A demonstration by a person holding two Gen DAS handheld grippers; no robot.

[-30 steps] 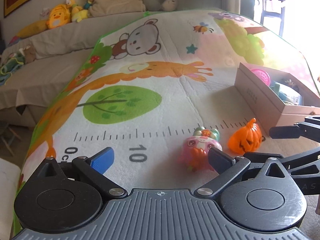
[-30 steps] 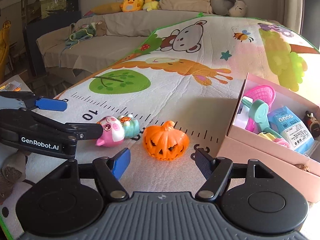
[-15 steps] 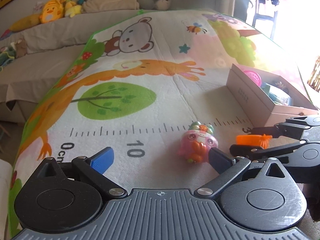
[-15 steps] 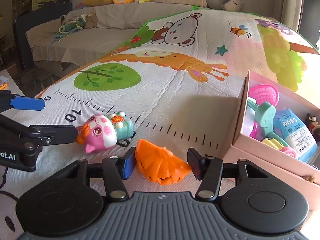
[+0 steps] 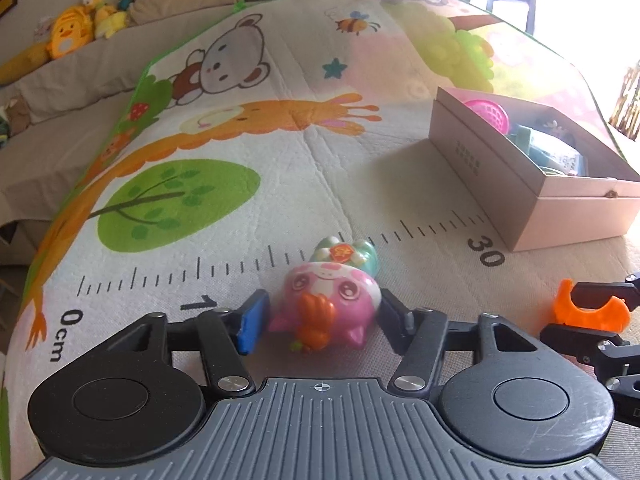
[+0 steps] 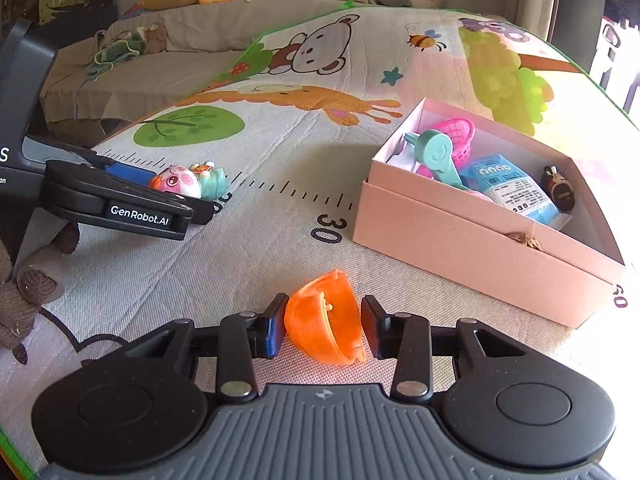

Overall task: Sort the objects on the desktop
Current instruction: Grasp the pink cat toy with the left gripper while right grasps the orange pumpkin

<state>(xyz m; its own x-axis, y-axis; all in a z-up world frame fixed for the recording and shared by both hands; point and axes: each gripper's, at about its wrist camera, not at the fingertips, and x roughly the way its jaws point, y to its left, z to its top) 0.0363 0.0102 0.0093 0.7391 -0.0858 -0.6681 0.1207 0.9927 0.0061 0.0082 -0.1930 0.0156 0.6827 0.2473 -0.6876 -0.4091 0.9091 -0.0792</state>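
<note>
A cartoon play mat (image 5: 280, 184) covers the desk, sofa (image 6: 224, 36) behind. Both jaws just narrowed: left tool (image 5: 320, 316) clasps the pink pig toy (image 5: 332, 300), right tool (image 6: 322, 330) the orange pumpkin (image 6: 324, 320).

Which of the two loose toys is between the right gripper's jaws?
The orange pumpkin, squeezed between the right gripper jaws. The pink pig toy sits in the left gripper instead.

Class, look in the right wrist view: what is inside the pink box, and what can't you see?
Inside the pink box: a pink basket, a teal toy, a blue packet and a small dark figure. Whatever lies beneath them or behind the near wall is hidden.
</note>
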